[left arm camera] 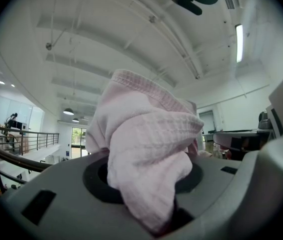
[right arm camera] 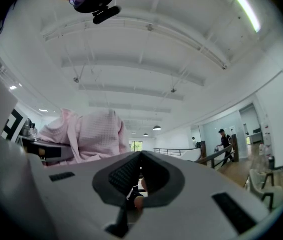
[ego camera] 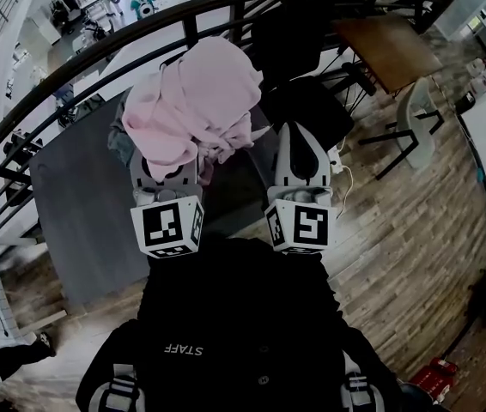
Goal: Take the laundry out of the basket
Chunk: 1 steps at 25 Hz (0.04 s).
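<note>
A bunched pale pink waffle-weave cloth point(ego camera: 196, 101) is held up in front of me, with my left gripper point(ego camera: 169, 168) shut on its lower folds. In the left gripper view the pink cloth point(left arm camera: 146, 139) fills the gap between the jaws and hides their tips. My right gripper point(ego camera: 301, 137) is raised beside it on the right, shut with nothing between its jaws. In the right gripper view the right gripper point(right arm camera: 141, 156) shows its tips meeting, and the pink cloth point(right arm camera: 89, 134) hangs to its left. No basket is in view.
A curved black railing point(ego camera: 97, 54) runs across in front of me, with a lower floor beyond it. A grey table point(ego camera: 80, 204) lies below the grippers. A wooden table point(ego camera: 389, 50) and a white chair point(ego camera: 416, 114) stand at the right on the wood floor.
</note>
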Available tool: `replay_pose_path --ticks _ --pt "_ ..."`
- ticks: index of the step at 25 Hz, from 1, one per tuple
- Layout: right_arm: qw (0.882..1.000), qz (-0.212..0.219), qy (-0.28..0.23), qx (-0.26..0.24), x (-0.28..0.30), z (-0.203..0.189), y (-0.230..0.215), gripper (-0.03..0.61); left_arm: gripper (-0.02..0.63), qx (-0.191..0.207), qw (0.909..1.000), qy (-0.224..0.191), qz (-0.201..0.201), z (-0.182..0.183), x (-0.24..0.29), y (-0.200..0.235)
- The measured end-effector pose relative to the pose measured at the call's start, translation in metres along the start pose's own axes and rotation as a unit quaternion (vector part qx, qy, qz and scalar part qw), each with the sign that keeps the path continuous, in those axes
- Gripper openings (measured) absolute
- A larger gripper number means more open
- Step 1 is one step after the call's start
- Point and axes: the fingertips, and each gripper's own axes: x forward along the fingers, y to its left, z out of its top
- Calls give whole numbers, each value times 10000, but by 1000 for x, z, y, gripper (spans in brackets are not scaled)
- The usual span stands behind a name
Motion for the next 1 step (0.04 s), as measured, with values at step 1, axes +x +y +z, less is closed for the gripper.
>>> replay_pose_path --ticks 1 --pt "10000 -13 -9 -10 0 0 0 15 193 8 10000 -2 -3 0 0 0"
